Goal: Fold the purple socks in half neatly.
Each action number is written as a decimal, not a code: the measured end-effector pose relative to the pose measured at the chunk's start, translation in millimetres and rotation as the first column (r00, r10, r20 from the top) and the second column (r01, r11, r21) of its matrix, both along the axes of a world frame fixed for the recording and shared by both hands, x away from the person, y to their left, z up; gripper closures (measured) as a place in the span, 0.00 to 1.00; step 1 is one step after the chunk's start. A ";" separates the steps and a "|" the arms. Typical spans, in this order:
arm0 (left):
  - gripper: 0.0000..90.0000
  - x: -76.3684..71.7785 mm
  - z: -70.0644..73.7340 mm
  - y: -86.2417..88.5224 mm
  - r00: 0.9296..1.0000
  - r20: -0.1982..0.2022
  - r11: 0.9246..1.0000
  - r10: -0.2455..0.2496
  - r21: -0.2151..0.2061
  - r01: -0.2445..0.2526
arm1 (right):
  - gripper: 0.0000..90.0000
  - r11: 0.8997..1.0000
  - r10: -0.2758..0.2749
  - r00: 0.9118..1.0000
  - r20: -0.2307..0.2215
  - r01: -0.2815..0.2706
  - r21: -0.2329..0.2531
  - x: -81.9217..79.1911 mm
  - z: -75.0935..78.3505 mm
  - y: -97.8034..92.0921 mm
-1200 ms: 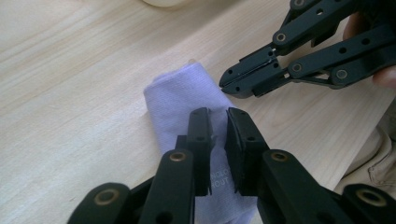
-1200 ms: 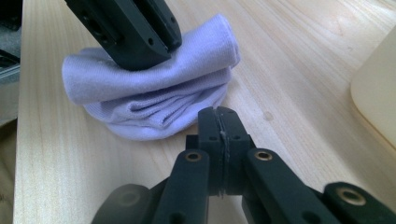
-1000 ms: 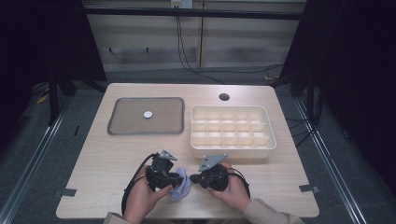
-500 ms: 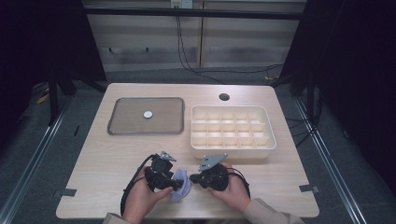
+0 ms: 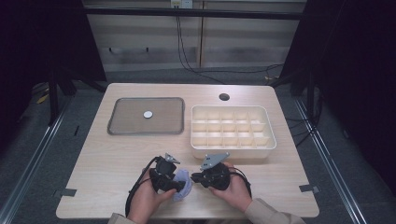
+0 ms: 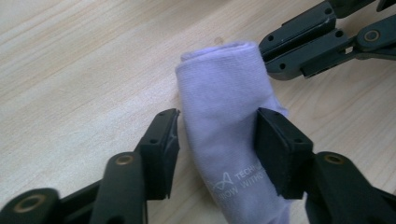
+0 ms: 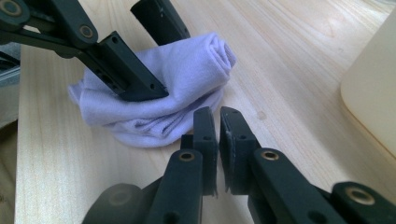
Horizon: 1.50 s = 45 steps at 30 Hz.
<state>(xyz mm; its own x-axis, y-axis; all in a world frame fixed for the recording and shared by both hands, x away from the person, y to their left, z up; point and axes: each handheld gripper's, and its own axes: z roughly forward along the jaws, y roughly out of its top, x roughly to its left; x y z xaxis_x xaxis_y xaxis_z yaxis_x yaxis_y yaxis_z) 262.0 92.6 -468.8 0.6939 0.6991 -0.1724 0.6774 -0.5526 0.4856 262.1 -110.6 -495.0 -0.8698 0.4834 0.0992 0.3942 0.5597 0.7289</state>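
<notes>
Nearest the table's front edge: a rolled pale-lilac cloth (image 6: 229,135), soft knit, faint white lettering printed low on it in the left gripper view, lying on light wood-grain laminate (image 5: 107,154). Straddled by the left gripper (image 6: 217,140), matte black jaws partly apart, one flat ribbed pad at each side of the roll, right pad pressing the fabric, left pad just beside it with a sliver of gap. Seen from the right gripper view: the roll's spiral end and a looser folded layer underneath, details hidden in the left one. Just beside the cloth, the right gripper (image 7: 218,123), jaws nearly together, only a thin slit between them, nothing held, tips close to the lower fold. In the high view, both hands side by side, cloth between. Farther back: a cream plastic tray (image 5: 268,151) with gridded compartments, right; a grey rounded flat tray (image 5: 126,121) with a small white disc (image 5: 148,114), left; a dark round hole (image 5: 224,97) beyond.
</notes>
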 end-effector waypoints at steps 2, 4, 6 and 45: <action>0.58 0.2 -0.1 -1.3 1.000 0.002 1.000 -0.001 -0.004 0.001 | 0.93 1.000 -0.001 1.000 -0.002 0.000 -0.001 0.0 0.1 -0.6; 0.58 0.7 -1.2 -2.5 1.000 0.005 1.000 0.009 -0.018 -0.008 | 0.92 1.000 -0.002 1.000 0.000 0.002 -0.001 0.0 0.3 -1.4; 0.59 1.6 -2.0 -3.7 1.000 0.006 1.000 0.016 -0.027 -0.016 | 0.91 1.000 -0.010 1.000 0.000 0.010 -0.006 -0.3 1.1 -2.6; 0.57 8.4 14.9 -12.5 1.000 0.013 0.991 0.014 -0.132 -0.012 | 0.82 0.994 -0.107 0.994 0.013 0.107 0.001 -1.1 5.4 -37.5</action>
